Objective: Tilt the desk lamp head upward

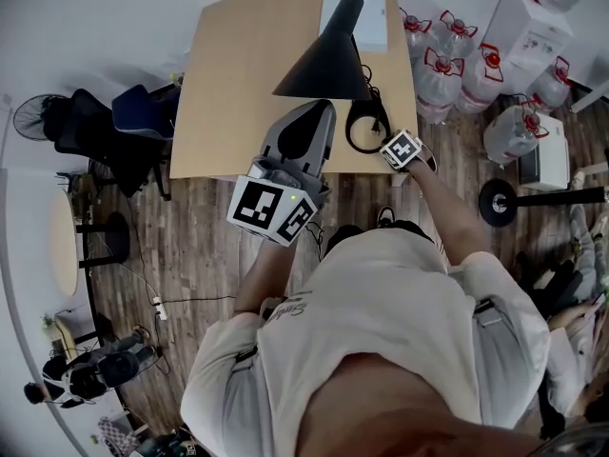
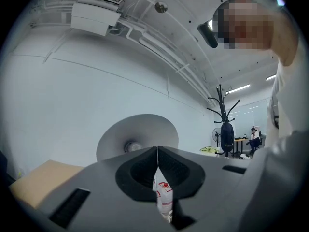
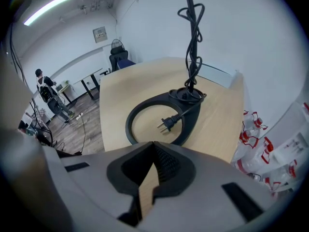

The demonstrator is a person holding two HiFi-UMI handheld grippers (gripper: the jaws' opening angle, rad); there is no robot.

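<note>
Nearest the lamp base [image 3: 189,123], on the person's side of it, sits the right gripper [image 3: 153,144]. Its jaws are pressed together with nothing between them, and they point down at the black ring just ahead. A two-pin plug [image 3: 165,124] lies inside that ring, and the cord [image 3: 192,37] rises from the ring's far side. To the left of the base is the left gripper [image 2: 157,151], also closed tip to tip and empty. It is angled upward, so its own view looks into the pale inside of the lamp head [image 1: 328,60], where the bulb shows.

The head is a black cone standing above and just beyond the base, over the desk [image 1: 238,74]. Its long axis runs from the wide rim on the near side to the narrow neck on the far side. The left gripper is clearly the nearer of the two to that rim, and the rim lies ahead of and above its tips. They look close, perhaps touching, though neither view settles it. A lift under the near rim probably falls to the left, with the right steadying the base.

Beyond the base lies a flat white slab [image 1: 366,22]. To the right of the base stand water bottles [image 1: 442,69], whose red and white labels are too small to read
</note>
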